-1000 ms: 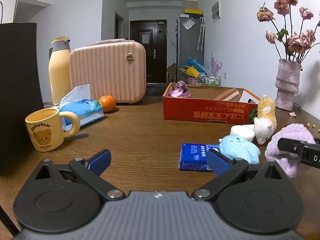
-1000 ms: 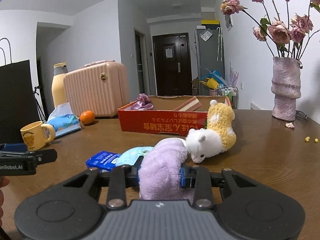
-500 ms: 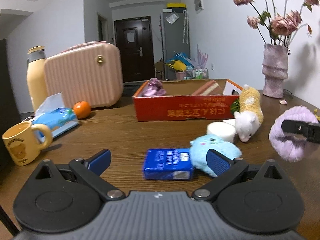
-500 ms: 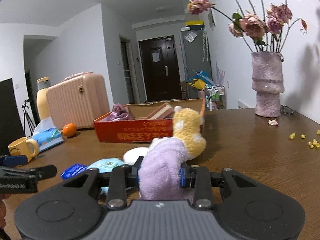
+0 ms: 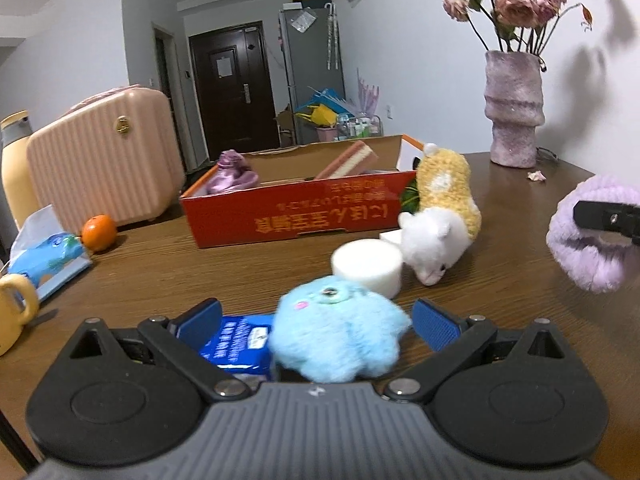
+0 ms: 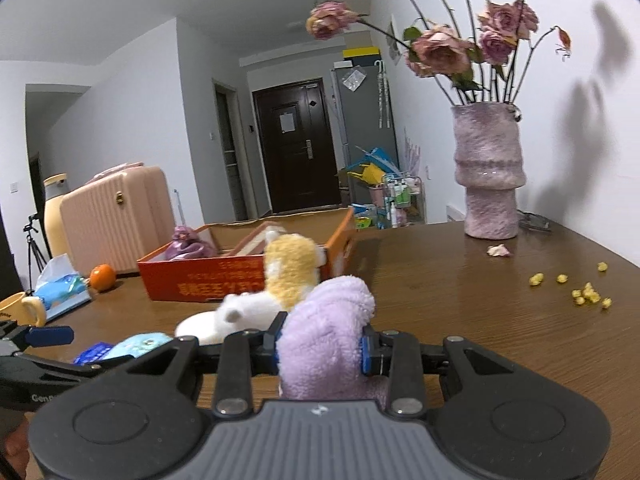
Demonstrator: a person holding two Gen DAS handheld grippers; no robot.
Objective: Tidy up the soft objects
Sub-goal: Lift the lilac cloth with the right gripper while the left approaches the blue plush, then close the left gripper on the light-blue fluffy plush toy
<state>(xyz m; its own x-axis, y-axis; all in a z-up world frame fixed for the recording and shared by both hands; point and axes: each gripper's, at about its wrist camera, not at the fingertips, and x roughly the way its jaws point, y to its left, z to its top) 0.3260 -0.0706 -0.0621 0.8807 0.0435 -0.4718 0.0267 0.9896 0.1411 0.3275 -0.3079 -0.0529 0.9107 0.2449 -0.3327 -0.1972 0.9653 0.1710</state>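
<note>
My right gripper is shut on a fluffy purple plush, held above the table; it also shows at the right of the left wrist view. My left gripper is open, its blue pads on either side of a light blue plush that lies on the table beside a blue packet. A yellow and white alpaca plush leans against the red cardboard box, which holds a purple soft item and a pink sponge cake toy.
A white cylinder stands beside the alpaca. A pink vase with dried roses is at the far right, yellow crumbs near it. At the left are a pink case, an orange, a tissue pack and a yellow mug.
My left gripper has moved forward and right until the light blue plush sits between its open fingers. My right gripper has lifted and carried the purple plush rightward.
</note>
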